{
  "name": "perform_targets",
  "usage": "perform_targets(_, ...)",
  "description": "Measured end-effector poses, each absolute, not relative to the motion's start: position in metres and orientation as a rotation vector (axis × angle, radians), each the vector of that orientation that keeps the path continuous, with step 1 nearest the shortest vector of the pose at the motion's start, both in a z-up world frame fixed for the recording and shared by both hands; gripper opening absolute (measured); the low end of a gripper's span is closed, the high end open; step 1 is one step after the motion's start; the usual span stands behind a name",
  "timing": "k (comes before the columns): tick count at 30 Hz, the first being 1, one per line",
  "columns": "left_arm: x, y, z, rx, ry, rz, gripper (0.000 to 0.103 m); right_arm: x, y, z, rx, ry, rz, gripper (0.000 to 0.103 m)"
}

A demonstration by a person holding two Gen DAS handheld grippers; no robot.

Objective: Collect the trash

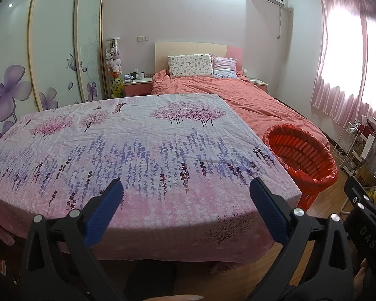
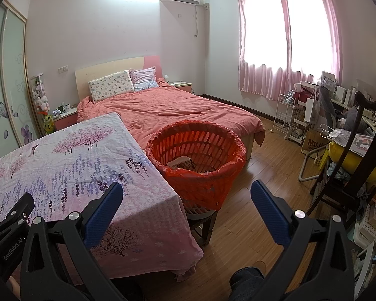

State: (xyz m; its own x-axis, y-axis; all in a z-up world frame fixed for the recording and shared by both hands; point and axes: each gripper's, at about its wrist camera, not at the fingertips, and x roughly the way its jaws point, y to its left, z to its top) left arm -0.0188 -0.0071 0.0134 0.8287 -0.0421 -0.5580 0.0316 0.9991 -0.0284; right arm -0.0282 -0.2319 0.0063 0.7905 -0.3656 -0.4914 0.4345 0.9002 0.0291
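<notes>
A red slotted basket [image 2: 200,155] lined with a red plastic bag stands on a small dark stool at the table's right corner; it also shows in the left wrist view [image 1: 303,155]. Crumpled paper and dark scraps [image 2: 185,164] lie in its bottom. My left gripper [image 1: 185,188] is open and empty, held over the near edge of the table covered with a floral cloth [image 1: 127,145]. My right gripper [image 2: 186,190] is open and empty, held at the table's right corner just short of the basket. No loose trash shows on the cloth.
A bed with a coral duvet [image 2: 178,110] lies behind the table and basket. A dark wooden chair [image 2: 358,165] with a yellow item, a white wire rack [image 2: 285,115] and cluttered shelves line the right wall. Wood floor [image 2: 258,175] runs between.
</notes>
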Motion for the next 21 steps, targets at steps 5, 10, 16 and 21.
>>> perform_targets(5,-0.0196,-0.0064,0.0126,-0.015,0.593,-0.040,0.099,-0.0279,-0.2330,0.0066,0.144,0.499,-0.431,0.101)
perform_targets(10,-0.0196,-0.0063,0.0125,-0.015,0.593,-0.040,0.099,-0.0278,-0.2331,0.0067,0.144,0.499,-0.431,0.101)
perform_targets(16,-0.0194,-0.0070,0.0128,-0.015,0.594,-0.040,0.099,-0.0279,-0.2329,0.0068,0.145,0.500,-0.431,0.101)
perform_targets(21,-0.0194,-0.0067,0.0125,-0.015,0.594,-0.040,0.099,-0.0283,-0.2322,0.0067,0.145,0.500,-0.431,0.101)
